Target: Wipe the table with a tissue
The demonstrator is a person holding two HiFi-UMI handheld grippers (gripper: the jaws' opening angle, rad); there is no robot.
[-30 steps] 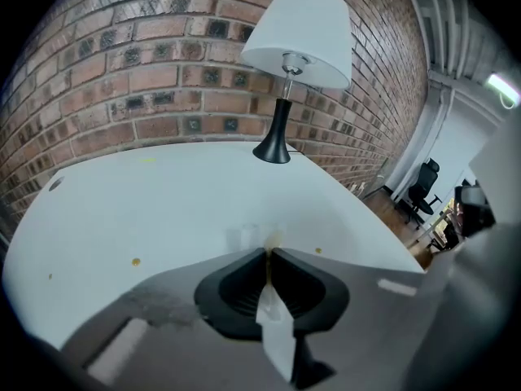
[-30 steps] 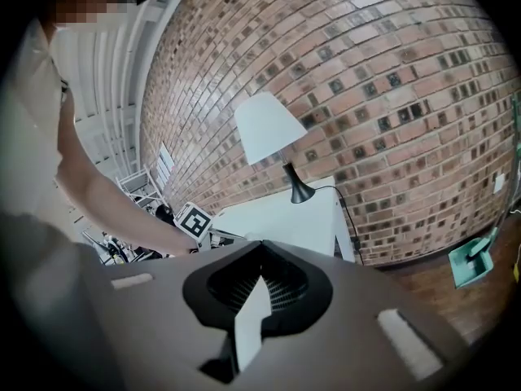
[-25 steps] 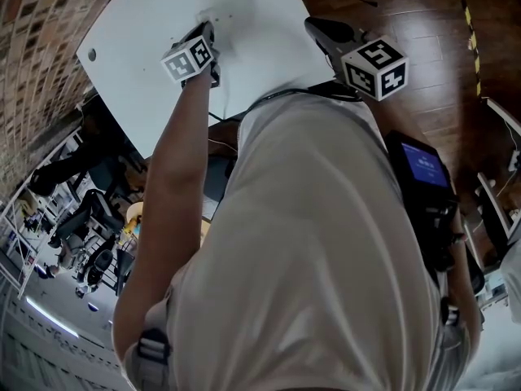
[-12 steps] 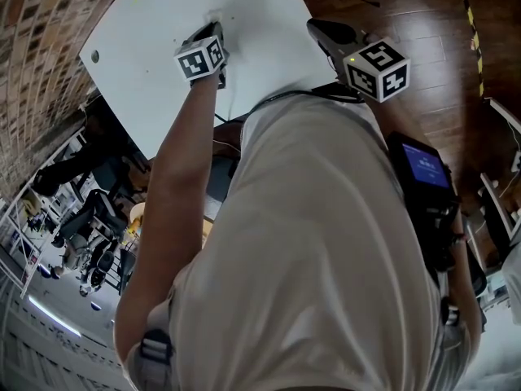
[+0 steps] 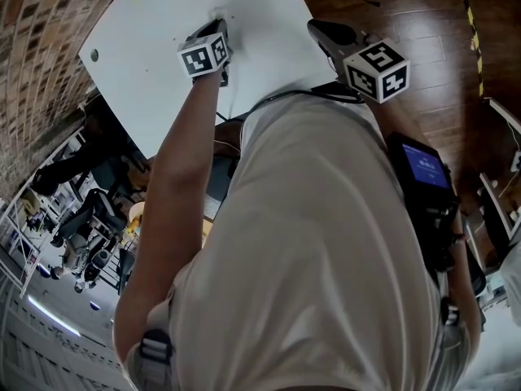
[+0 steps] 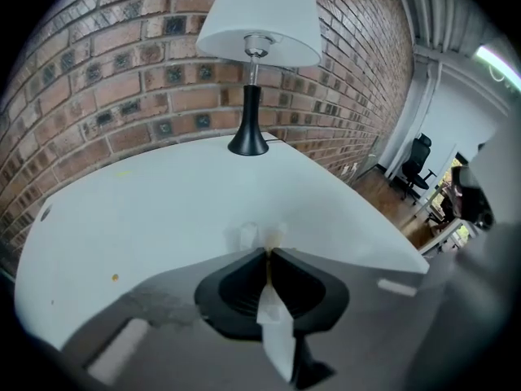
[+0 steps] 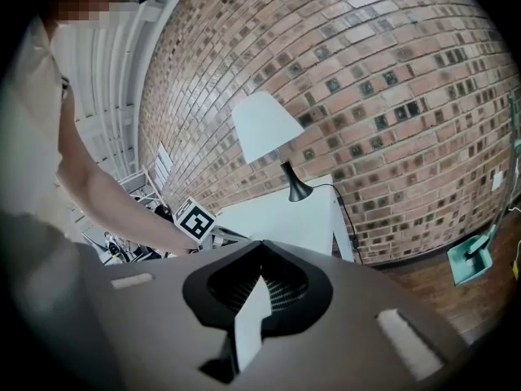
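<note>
The white table (image 5: 138, 47) is nearly bare, its lamp (image 6: 256, 51) standing at the far edge by the brick wall, which leaves the surface free for wiping; the right gripper (image 5: 316, 26), jaws together on nothing, hangs over the table's right-hand edge, probably parked out of the way; the left gripper (image 5: 218, 26) tilts steeply down toward the middle of the surface, its jaws nearly closed and pinching the tissue (image 6: 249, 235), so the wad pokes past the tips onto the tabletop and can be dragged; since a second ago it has slid slightly toward the right-hand edge and rolled, while the right gripper has kept still.
</note>
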